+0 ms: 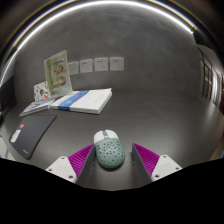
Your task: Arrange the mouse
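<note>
A pale mint-green mouse (107, 151) with a dotted, perforated shell lies on the dark table (160, 110). It sits between my gripper's (113, 148) two fingers, its front end with the white buttons pointing away from me. The magenta pads (78, 160) stand on either side of it. The left pad is close against the mouse's side, and a narrow gap shows at the right pad. The mouse rests on the table, and the gripper is open around it.
Beyond the mouse to the left lies an open white book (85, 100). A standing picture card (57, 73) is behind it. A dark notebook (35, 130) lies at the left near the fingers. Wall sockets (100, 64) line the back wall.
</note>
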{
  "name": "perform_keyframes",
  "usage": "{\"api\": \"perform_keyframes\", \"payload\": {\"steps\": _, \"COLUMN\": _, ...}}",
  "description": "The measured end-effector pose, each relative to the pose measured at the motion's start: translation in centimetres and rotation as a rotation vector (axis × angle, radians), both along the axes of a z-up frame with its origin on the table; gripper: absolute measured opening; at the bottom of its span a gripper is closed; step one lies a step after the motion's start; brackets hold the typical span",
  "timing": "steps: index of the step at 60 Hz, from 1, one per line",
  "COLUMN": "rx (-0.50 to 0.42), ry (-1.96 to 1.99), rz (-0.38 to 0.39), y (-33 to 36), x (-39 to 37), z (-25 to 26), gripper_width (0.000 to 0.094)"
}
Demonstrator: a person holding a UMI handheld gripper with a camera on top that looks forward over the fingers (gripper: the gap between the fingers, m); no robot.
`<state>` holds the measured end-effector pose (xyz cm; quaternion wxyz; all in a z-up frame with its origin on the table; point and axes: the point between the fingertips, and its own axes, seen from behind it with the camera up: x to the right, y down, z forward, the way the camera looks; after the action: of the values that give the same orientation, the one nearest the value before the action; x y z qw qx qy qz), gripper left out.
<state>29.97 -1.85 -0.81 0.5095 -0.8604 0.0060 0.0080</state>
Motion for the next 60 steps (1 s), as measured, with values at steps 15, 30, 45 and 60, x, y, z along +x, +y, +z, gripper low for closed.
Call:
{"api": "perform_keyframes", "payload": {"steps": 15, "rx": 0.053, "ry": -0.005, "rz": -0.007, "y": 1.5, "x": -0.3, "z": 0.4, "gripper_width": 0.0513}}
{"api": "perform_keyframes", "payload": {"steps": 30, "rx": 0.052, "ry": 0.057, "rz": -0.082, "y": 1.4, "x": -0.3, "z": 0.6, "gripper_width": 0.0443}}
{"api": "perform_keyframes", "payload": {"steps": 45, "rx": 0.280, "ry": -0.006, "rz": -0.074, "y": -0.8, "x": -7.5, "z": 14.0, "gripper_width": 0.0445}}
{"api": "perform_keyframes", "payload": {"steps": 60, "rx": 0.364, "ry": 0.058, "rz": -0.017, "y": 0.9, "x": -31.2, "z": 18.1, "gripper_width": 0.0439}}
